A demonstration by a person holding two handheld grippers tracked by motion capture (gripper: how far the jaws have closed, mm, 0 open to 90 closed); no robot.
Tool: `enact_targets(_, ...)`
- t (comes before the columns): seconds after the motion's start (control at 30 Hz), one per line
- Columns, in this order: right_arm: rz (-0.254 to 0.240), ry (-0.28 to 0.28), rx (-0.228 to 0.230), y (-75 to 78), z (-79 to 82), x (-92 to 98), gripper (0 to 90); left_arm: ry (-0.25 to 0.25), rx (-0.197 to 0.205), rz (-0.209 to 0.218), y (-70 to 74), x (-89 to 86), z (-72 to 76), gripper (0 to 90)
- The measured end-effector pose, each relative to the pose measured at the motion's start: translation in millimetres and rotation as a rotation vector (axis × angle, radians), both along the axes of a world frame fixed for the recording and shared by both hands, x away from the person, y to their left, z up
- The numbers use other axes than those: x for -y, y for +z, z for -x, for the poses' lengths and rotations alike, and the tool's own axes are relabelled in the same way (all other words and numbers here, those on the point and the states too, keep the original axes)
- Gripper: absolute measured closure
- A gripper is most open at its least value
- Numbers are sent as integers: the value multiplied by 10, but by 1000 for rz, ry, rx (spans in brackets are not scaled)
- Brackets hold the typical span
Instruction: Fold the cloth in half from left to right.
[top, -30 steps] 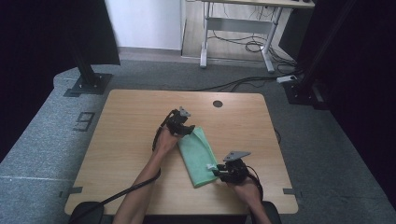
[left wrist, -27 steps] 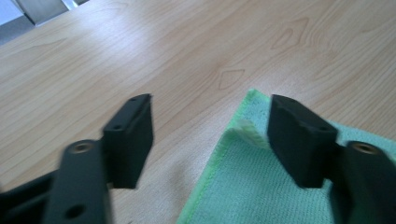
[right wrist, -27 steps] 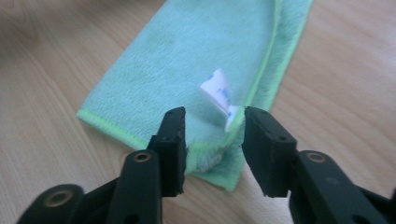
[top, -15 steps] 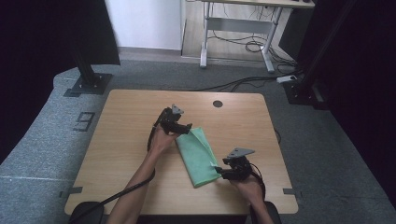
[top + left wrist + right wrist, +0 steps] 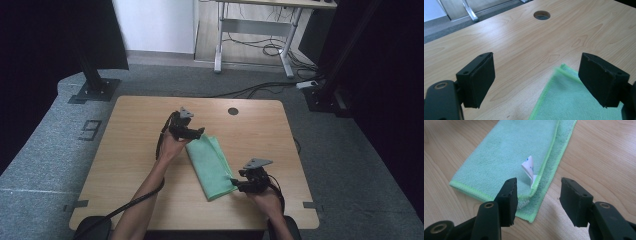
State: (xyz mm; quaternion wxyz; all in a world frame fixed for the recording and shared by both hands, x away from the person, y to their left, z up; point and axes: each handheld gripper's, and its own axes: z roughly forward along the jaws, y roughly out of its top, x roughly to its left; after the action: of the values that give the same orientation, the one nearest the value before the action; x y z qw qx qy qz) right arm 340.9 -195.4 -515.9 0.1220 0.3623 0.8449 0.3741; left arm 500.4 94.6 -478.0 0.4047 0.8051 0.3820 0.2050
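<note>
A folded green cloth (image 5: 210, 165) lay near the middle of the table (image 5: 125, 150), running diagonally from the left gripper (image 5: 192, 134) at its far corner to the right gripper (image 5: 239, 184) at its near end. Both grippers hung with jaws apart and nothing between them. The left gripper (image 5: 536, 77) stood just over the far corner of the cloth (image 5: 574, 100), while the right gripper (image 5: 537, 195) sat over the near edge. The cloth (image 5: 509, 157) was a nubby microfibre with a brighter stitched hem, doubled so one layer overlapped another, and a small white tag (image 5: 529, 168) curled up from the fold, seen in the right gripper view. The table was pale wood-grain with rounded corners and a round cable hole (image 5: 233, 111) near its far edge, also seen in the left gripper view (image 5: 542, 15). From above, grey carpet (image 5: 45, 160) surrounded the table, with a white desk frame (image 5: 255, 30) and loose cables (image 5: 270, 50) beyond.
</note>
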Motion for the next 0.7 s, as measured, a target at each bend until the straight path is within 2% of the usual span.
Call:
enact_targets(0.2, -17, 33, -29, 2, 5, -23, 601, -1, -6, -37, -52, 28, 14, 145)
enact_targets(0.27, -27, 34, -33, 7, 7, -27, 604, -7, -12, -60, -85, 34, 30, 158)
enact_targets(0.37, -37, 40, -28, 26, 21, -54, 562, -23, -29, -71, -139, 60, 31, 221)
enact_targets(0.47, -13, 44, -31, 7, 22, -90, 553, -47, -42, -89, -203, 124, 5, 288)
enact_targets(0.57, 9, 46, -49, -39, 12, -106, 601, -62, -48, -117, -275, 188, -37, 370)
enact_targets(0.7, 23, 53, -73, -85, 6, -121, 670, -52, -86, -104, -436, 230, -105, 428)
